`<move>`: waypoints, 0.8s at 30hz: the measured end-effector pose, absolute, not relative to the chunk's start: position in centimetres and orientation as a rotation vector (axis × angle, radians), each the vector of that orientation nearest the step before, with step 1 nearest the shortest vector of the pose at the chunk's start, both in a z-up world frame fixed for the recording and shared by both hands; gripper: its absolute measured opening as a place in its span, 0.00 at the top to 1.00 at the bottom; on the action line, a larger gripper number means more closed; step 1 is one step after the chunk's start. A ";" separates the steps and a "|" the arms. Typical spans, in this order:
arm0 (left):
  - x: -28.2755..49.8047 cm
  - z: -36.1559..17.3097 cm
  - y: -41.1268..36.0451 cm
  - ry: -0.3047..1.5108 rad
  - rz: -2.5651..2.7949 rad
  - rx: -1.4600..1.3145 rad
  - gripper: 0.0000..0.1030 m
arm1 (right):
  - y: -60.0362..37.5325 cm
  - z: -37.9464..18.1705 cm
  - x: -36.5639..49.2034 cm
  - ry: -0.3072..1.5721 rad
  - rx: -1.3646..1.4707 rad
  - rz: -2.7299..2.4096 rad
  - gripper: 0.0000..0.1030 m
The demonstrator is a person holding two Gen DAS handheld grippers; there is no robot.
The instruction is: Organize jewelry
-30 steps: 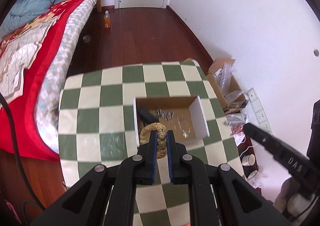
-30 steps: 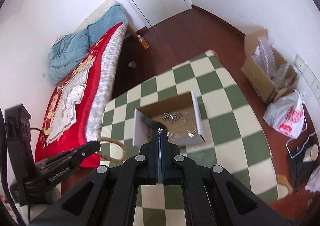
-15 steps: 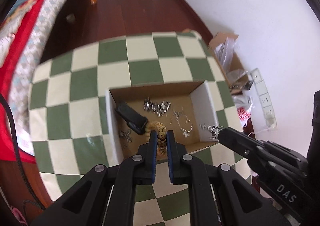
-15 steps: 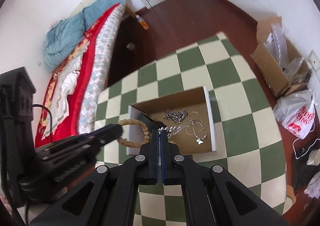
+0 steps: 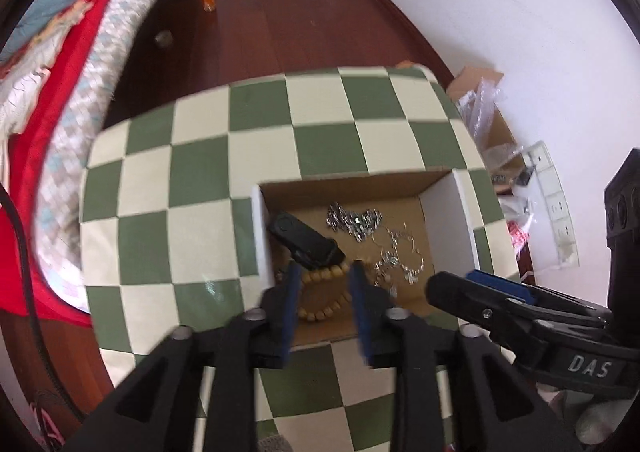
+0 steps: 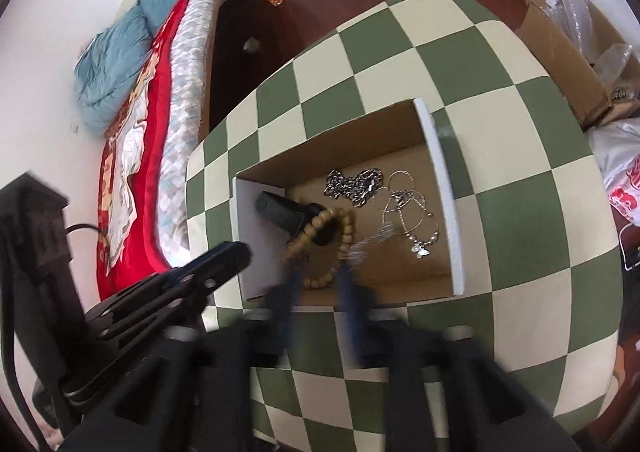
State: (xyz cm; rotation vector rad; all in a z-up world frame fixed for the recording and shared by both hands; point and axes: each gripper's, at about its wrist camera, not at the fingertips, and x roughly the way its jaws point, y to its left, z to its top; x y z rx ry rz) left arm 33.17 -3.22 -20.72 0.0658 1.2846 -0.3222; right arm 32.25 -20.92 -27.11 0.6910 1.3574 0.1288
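bead bracelet (image 5: 323, 294) lies in the box (image 5: 452, 207); both hand-held grippers, left (image 5: 325, 284) and right (image 6: 318, 272), spread wide, holding nothing.

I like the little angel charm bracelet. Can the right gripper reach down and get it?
Probably yes. The right gripper hangs open over the near edge of the open box, and the charm bracelet lies uncovered on the box floor just to its right. The wooden bead bracelet lies beside it, not over it.

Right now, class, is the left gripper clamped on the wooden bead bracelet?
No: the left gripper has its jaws spread apart, and the wooden bead bracelet lies loose between them on the floor of the cardboard box.
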 end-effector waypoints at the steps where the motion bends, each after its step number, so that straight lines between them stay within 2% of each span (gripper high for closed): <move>1: 33.2 -20.3 -2.9 1.266 -0.299 0.068 0.41 | -20.9 -26.9 32.3 1.357 0.673 0.114 0.34; 2: 33.2 -19.9 -2.6 1.248 -0.274 0.078 0.36 | -20.9 -26.5 32.3 1.353 0.648 0.102 0.34; 4: 33.2 -19.1 -1.8 1.199 -0.213 0.099 0.15 | -20.9 -26.1 32.2 1.353 0.625 0.090 0.29; 6: 33.2 -18.8 -1.1 1.186 -0.164 0.109 0.06 | -20.6 -24.8 32.0 1.350 0.513 0.031 0.09; 7: 33.1 -18.7 -0.6 1.175 -0.136 0.118 0.01 | -20.4 -24.4 32.0 1.353 0.462 0.008 0.08; 11: 32.4 -19.1 0.1 1.144 -0.043 0.197 0.00 | -19.3 -23.7 31.8 1.363 0.259 -0.071 0.00; 12: 32.1 -19.4 0.3 1.140 -0.031 0.203 0.00 | -18.4 -23.7 31.4 1.371 0.146 -0.115 0.00; 15: 31.3 -20.3 0.9 1.146 -0.010 0.196 0.00 | -17.6 -24.0 30.8 1.366 0.037 -0.152 0.00; 24: 27.8 -19.8 2.3 1.155 0.010 0.142 0.00 | -17.2 -23.7 28.1 1.359 0.037 -0.182 0.00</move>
